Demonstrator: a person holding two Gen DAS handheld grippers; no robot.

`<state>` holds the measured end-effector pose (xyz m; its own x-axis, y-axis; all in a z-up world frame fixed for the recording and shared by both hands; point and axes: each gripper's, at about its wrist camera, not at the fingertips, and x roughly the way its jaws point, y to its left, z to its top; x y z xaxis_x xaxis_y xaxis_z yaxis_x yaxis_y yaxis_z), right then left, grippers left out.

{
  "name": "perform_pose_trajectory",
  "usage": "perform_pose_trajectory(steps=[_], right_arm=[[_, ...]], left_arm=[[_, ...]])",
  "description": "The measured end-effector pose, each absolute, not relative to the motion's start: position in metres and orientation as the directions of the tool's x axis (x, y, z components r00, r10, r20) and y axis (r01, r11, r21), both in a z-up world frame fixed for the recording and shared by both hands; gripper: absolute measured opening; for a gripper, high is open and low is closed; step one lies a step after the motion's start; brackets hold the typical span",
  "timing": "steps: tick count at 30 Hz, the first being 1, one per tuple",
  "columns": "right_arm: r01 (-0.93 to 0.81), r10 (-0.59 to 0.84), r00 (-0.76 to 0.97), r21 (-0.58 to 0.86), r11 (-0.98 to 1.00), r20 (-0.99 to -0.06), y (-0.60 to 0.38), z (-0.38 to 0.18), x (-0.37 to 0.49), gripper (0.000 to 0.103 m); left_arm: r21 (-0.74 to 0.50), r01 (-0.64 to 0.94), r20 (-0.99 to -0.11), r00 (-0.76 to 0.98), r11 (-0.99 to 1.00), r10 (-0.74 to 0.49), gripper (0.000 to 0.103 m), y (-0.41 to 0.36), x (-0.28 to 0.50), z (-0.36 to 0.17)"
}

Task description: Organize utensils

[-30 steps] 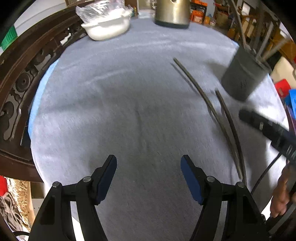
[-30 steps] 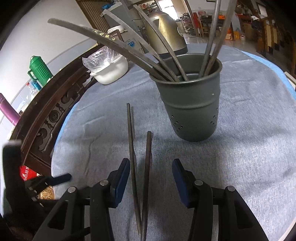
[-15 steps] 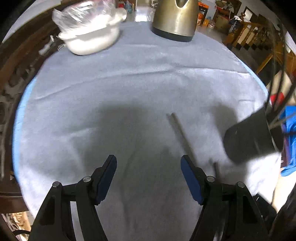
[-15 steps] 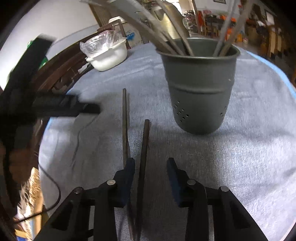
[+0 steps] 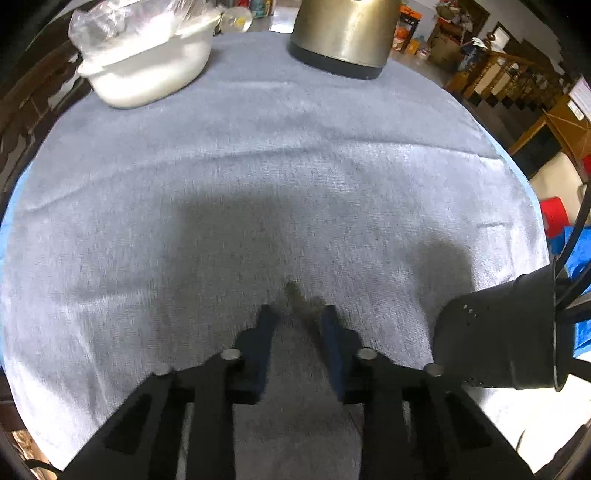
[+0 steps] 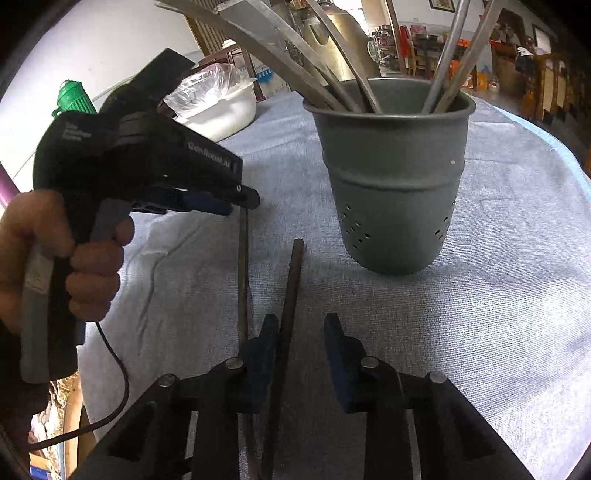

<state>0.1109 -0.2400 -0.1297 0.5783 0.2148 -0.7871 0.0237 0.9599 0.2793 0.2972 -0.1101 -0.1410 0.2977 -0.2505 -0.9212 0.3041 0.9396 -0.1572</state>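
Two thin dark sticks lie side by side on the grey cloth (image 6: 498,277), in front of a grey perforated utensil holder (image 6: 391,184) that holds several long metal utensils (image 6: 332,74). My right gripper (image 6: 301,328) straddles the near part of the thicker stick (image 6: 291,280). Its jaws are closing; the stick rests against the left pad, with a gap to the right pad. A hand holds my left gripper (image 6: 242,201) over the far tip of the thinner stick (image 6: 242,280). In the left wrist view that blurred tip (image 5: 299,295) sits between the closing jaws of my left gripper (image 5: 297,317), with a gap on its left side. The holder (image 5: 506,339) is at the right.
A white bowl covered with a plastic bag (image 5: 147,70) and a metal kettle (image 5: 343,33) stand at the far side of the table. A green-capped bottle (image 6: 74,99) and dark carved wood are beyond the left edge. The cloth's right edge (image 5: 532,192) drops off to the floor.
The left gripper has swept across the table to the far tip of the thinner stick, and its jaws have narrowed. The right jaws have narrowed around the thicker stick.
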Motion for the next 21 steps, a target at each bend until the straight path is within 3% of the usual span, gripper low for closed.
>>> perform_pose_trajectory(steps=[2,5,12,21], right_arm=[[0.039,0.206,0.575,0.277,0.96,-0.792,-0.244,-0.13,0.111,0.013],[0.065,0.221,0.563,0.31,0.948,-0.796,-0.254,-0.131,0.113,0.009],[0.092,0.195,0.547,0.289,0.953,-0.814,-0.26,-0.13,0.109,0.009],[0.122,0.22,0.523,0.328,0.937,-0.823,-0.252,-0.128,0.099,0.008]], left_arm=[[-0.16,0.316,-0.914,0.31,0.935,-0.261,0.014,-0.109,0.297,-0.141],[-0.171,0.337,-0.913,0.298,0.926,-0.277,0.009,-0.104,0.299,-0.141],[-0.166,0.377,-0.917,0.28,0.911,-0.283,0.006,-0.079,0.296,-0.132],[-0.23,0.382,-0.901,0.264,0.895,-0.344,0.006,-0.051,0.237,-0.123]])
